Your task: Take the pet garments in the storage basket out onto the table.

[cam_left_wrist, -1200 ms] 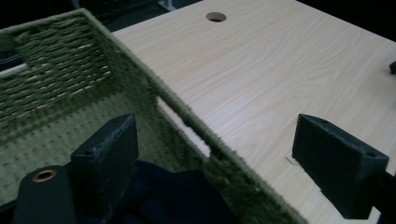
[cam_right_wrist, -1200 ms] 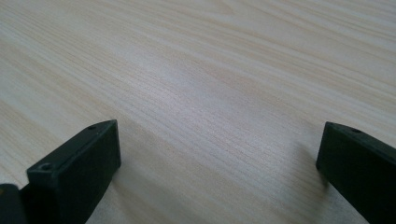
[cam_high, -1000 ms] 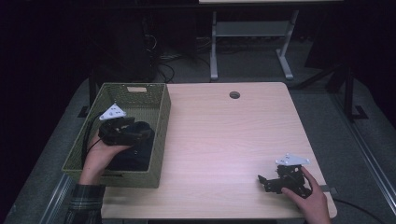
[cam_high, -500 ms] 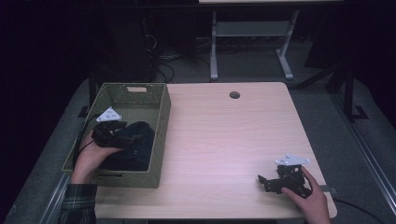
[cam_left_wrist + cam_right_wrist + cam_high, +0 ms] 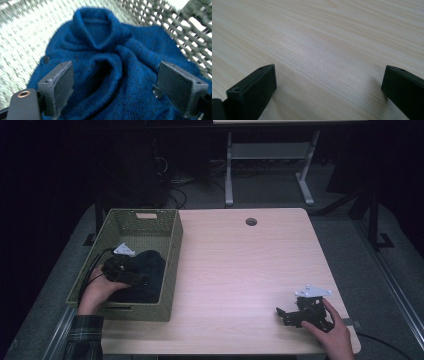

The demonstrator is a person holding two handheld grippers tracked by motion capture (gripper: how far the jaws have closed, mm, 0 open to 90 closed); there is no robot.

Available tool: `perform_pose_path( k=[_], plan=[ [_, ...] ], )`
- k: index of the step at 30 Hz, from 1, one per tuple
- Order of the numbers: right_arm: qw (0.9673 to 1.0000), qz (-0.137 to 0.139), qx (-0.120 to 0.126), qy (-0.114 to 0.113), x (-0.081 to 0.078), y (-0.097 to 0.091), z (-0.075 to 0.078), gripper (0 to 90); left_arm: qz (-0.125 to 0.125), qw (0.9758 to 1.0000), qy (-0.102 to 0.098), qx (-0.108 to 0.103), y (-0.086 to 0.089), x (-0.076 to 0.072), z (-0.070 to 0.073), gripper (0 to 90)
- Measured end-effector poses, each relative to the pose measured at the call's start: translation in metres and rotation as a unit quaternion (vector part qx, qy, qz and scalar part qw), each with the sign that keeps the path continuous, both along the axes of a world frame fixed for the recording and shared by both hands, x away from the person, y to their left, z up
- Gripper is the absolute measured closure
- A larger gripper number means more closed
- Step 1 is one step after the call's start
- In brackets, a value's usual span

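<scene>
High view: desk (image 5: pixel 240 270) lit from above, surroundings dark | Left claw (image 5: pixel 113 86) view: motion-blurred basket weave (image 5: pixel 155 22) beyond its jaws | Right claw (image 5: pixel 328 87) view: soft shadows beneath jaws, woodgrain sharp.

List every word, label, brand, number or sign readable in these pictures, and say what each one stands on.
None: no readable text anywhere.
Blue knitted sweater in the green woven basket: no tag or print in sight.
Pale patch on the basket's far wall: too small to tell whether it bears writing.
Left gripper, right gripper and wooden table: no markings visible.
</scene>
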State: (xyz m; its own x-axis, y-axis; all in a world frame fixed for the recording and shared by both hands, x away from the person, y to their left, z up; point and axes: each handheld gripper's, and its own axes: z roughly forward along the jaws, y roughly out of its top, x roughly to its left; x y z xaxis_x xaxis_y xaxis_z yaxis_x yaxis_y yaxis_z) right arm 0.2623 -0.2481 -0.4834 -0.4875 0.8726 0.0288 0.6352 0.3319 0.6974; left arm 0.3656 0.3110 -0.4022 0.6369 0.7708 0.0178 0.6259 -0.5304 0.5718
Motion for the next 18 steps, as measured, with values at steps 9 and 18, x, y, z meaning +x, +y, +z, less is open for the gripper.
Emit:
perform_pose_path(
  k=[9,18],
  plan=[
    [1.0,0.0,0.0,0.0,0.0,0.0,0.0,0.0,-0.005,0.9995,0.032,0.005,-0.006,0.004,-0.012,14.3],
    [1.0,0.0,0.0,0.0,0.0,0.0,0.0,0.0,-0.015,0.9948,0.089,0.049,-0.014,0.007,-0.022,39.0]
  ],
)
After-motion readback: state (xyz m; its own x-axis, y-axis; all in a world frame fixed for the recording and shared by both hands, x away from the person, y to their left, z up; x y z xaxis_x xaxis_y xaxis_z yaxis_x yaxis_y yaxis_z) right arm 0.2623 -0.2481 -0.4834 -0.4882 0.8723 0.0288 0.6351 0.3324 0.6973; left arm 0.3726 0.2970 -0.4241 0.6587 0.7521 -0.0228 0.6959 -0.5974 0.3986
